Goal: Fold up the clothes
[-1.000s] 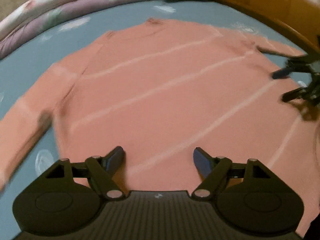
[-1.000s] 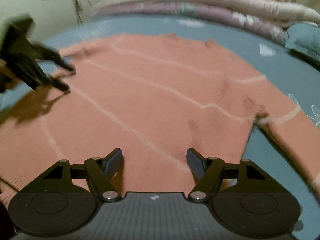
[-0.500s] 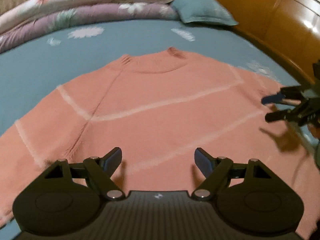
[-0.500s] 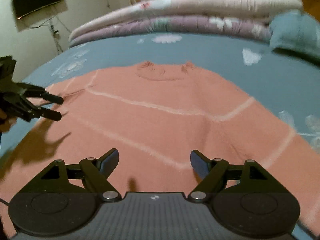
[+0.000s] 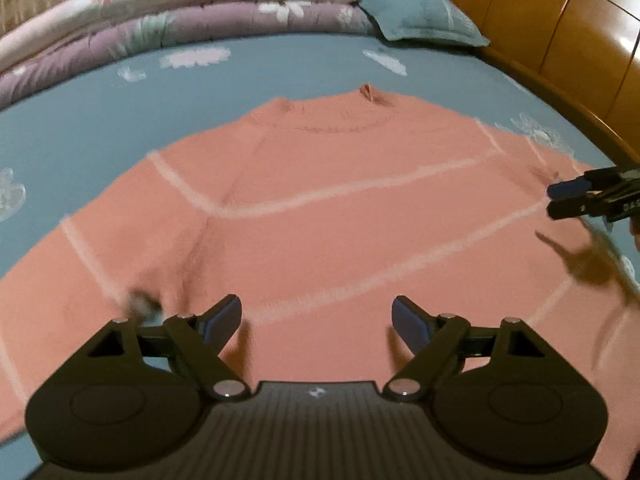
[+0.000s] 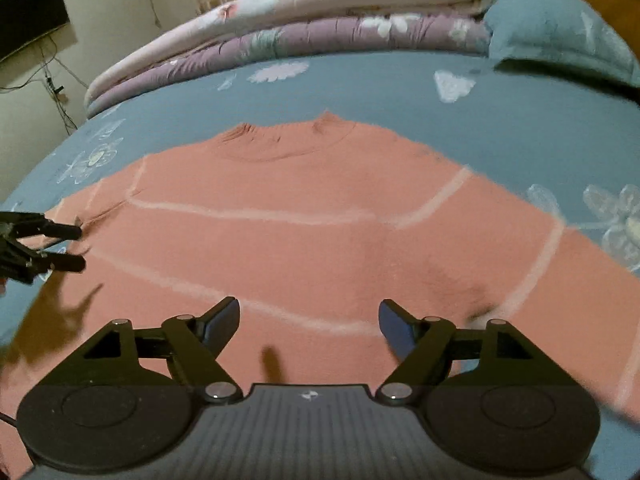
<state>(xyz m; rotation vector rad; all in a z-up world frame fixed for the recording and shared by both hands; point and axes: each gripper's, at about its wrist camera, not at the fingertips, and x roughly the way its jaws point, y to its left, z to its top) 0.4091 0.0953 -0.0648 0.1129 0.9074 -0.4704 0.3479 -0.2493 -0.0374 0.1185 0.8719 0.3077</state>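
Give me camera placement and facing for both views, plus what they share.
Left wrist: sits on the left gripper, angled down across the pink sweater toward its collar and the stacked quilts; own open fingers below, right gripper at the right edge.
Right wrist: sits on the right gripper, same downward angle; own open fingers below, left gripper at the left edge, wall screen top left.
Shared: sweater spread flat on the blue bedsheet, quilts, blue pillow; each shows the other gripper.

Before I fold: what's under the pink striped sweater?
The pink striped sweater lies flat on the blue floral bedsheet, visible all around it. Anything beneath the fabric is covered.
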